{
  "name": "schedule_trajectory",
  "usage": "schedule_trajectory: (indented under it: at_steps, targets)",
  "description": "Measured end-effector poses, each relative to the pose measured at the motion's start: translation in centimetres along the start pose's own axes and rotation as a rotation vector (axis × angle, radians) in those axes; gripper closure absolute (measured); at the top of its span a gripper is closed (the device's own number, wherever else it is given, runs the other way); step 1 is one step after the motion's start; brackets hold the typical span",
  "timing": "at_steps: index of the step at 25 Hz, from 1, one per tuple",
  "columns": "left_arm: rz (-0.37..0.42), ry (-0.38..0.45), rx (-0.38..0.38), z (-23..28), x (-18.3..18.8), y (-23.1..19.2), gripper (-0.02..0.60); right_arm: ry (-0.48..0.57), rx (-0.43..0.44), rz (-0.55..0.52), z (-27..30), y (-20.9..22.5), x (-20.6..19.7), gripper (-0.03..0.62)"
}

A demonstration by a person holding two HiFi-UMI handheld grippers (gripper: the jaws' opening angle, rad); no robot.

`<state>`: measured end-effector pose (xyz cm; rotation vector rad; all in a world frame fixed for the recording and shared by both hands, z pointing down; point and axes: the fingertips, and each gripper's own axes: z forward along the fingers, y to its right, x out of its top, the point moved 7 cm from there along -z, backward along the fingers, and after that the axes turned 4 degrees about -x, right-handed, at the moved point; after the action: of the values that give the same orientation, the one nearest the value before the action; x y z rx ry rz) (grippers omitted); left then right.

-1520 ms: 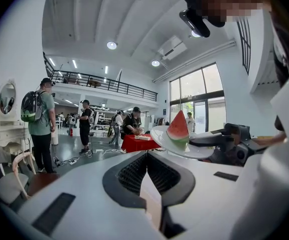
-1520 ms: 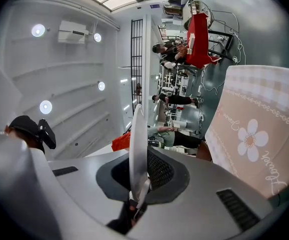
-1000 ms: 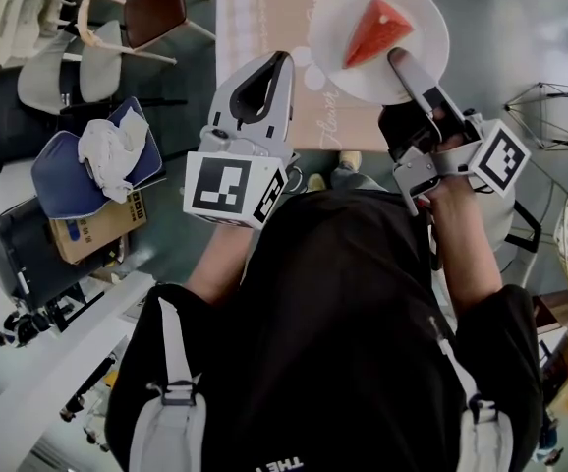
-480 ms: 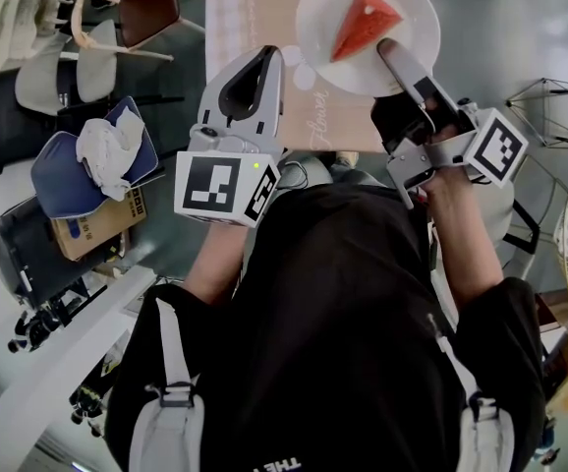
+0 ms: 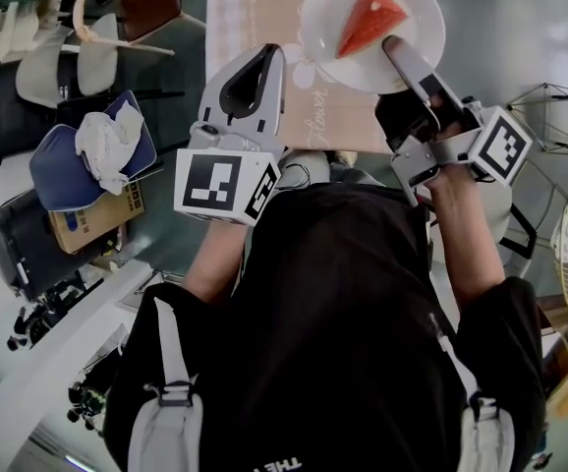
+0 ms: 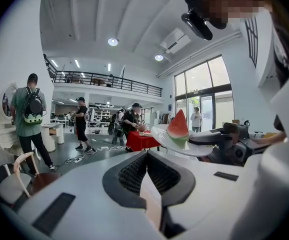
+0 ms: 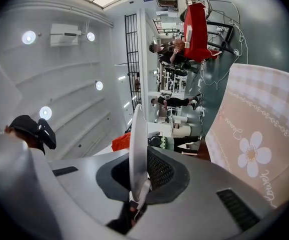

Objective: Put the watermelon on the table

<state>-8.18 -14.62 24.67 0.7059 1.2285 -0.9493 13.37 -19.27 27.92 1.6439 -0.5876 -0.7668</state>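
Watermelon: one red triangular slice of watermelon [image 5: 370, 18] with a green rind. In the left gripper view it stands on its rind with the point up [image 6: 177, 126].
Where it is: on the white plate [image 5: 412, 3], about in the middle, well away from the rim that is gripped.
Plate: it is kept about level, and in the head view it lies over the right part of the table [image 5: 255, 8]. Whether the bottom of the plate touches the table I cannot tell.
Right gripper: the right gripper [image 5: 399, 52] has the near rim of the plate between its jaws. They are closed almost fully, with only the thin rim between them. In the right gripper view the plate [image 7: 137, 134] shows edge-on as a narrow white band pressed between the two dark pads.
Left gripper: the left gripper [image 5: 272, 57] is to the left of the plate, apart from it, over the near edge of the table. Its jaws are closed with the tips together, and nothing is between them. In the left gripper view only the table surface shows through the gap behind the tips.
Table: covered with a beige tablecloth [image 7: 254, 134] with a checked part, a white flower and some writing.
Around: on the floor to the left there is a chair [image 5: 58, 165] with a blue cushion and a white cloth [image 5: 107, 146] on it, and just beside it a cardboard box [image 5: 87, 226].
Background: in the left gripper view several people [image 6: 27, 119] stand in a large hall, near a red table [image 6: 142, 140].
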Motion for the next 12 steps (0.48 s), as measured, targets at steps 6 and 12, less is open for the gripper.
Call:
schedule_trajectory:
  at_steps: [6,12]
  targets:
    - [0.006,0.004,-0.004,-0.2,0.2,-0.2,0.568,0.008,0.008,-0.002,0.08,-0.22,0.08,0.576]
    - [0.005,0.005,-0.019,0.16,0.4,-0.76,0.568,0.022,0.003,-0.004,0.25,-0.44,-0.01,0.576]
